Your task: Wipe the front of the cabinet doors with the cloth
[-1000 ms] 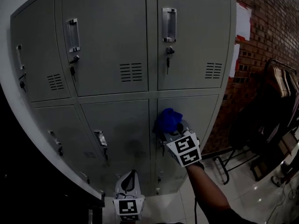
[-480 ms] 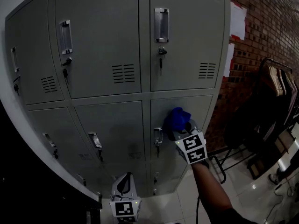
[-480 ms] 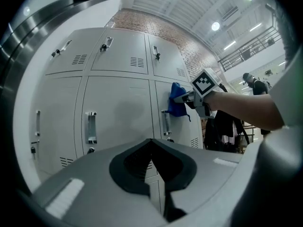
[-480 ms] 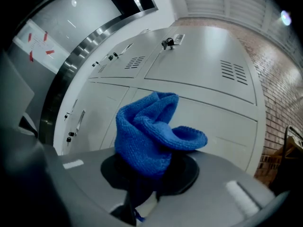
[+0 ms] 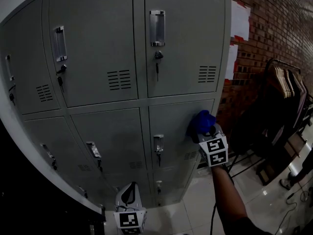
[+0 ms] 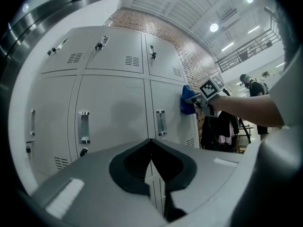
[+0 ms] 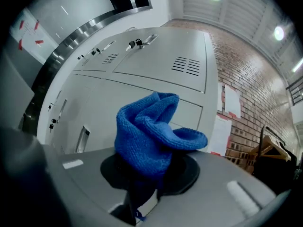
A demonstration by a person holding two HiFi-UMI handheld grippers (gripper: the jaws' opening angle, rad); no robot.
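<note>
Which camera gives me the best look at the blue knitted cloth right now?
Right gripper view: the blue knitted cloth fills the centre, clamped in the right gripper. Head view shows it small against a grey cabinet door; left gripper view, a distant blue patch.

Nothing legible anywhere in this shot. The paper sheets (image 5: 239, 21) on the brick wall (image 5: 279, 28) show white glare and red scraps, with any print too faint to read. The marker cubes (image 5: 215, 152) (image 5: 130, 219) show black-and-white square patterns only, not letters or numbers.
</note>
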